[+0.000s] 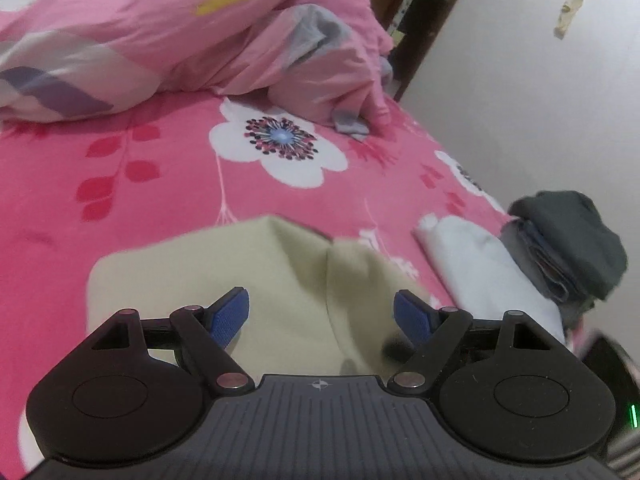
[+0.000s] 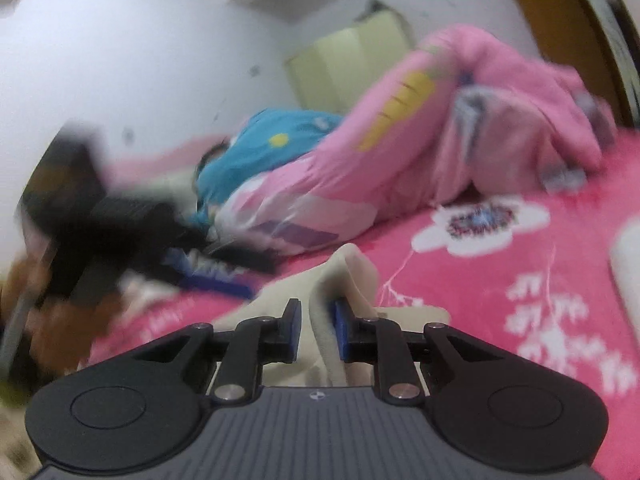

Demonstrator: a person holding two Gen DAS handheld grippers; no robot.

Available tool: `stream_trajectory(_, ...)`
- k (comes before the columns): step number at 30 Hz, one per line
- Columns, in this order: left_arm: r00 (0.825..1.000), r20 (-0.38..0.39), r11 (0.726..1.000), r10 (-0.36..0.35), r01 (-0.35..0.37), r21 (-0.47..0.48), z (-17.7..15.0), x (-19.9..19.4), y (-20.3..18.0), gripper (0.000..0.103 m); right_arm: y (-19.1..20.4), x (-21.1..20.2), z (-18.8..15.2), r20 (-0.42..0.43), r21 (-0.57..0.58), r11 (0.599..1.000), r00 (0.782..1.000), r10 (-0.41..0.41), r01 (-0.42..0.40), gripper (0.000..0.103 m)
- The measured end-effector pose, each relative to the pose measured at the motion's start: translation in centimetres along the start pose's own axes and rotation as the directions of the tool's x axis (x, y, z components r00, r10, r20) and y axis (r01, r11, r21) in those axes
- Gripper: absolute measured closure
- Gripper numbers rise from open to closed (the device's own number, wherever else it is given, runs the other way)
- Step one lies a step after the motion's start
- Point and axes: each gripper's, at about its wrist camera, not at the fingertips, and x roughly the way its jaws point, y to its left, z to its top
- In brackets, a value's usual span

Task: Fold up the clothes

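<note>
Beige garment (image 1: 208,280) lies spread on the pink floral bedsheet (image 1: 120,168), directly under and ahead of my left gripper (image 1: 321,316). I see that gripper's blue-padded fingers (image 1: 230,316) spread wide apart above the cloth, with nothing between them.

On the right wrist view, my right gripper (image 2: 316,330) has its jaws drawn close on a raised fold of the same beige garment (image 2: 352,272); the fabric stands up in a ridge between the pads and runs forward past the fingertips, so I read it as clamped on the cloth.

To the right of the beige piece, in the left view, a folded white garment (image 1: 476,264) rests on the sheet, and just beside it sits a stack of folded dark grey clothes (image 1: 572,248), touching the white one.

Farther back, a bunched pink quilt (image 1: 180,32) is heaped across the bed, with a blue item (image 2: 272,148) lying behind it in the right view. The left part of the right view is badly blurred; I make out a dark shape (image 2: 100,216) there, but I cannot tell what it is.
</note>
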Motion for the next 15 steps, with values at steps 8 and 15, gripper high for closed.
stream_trajectory(8, 1.0, 0.008, 0.997, -0.006, 0.007, -0.075, 1.2, 2.2, 1.0, 0.025, 2.8, -0.1, -1.3, -0.022, -0.222, 0.975, 1.0, 0.0, -0.005, 0.083)
stream_trajectory(15, 1.0, 0.015, 0.998, 0.007, -0.006, -0.067, 1.4, 2.8, 1.4, 0.025, -1.1, -2.1, -0.4, 0.018, -0.025, 0.998, 0.998, 0.053, -0.052, 0.075)
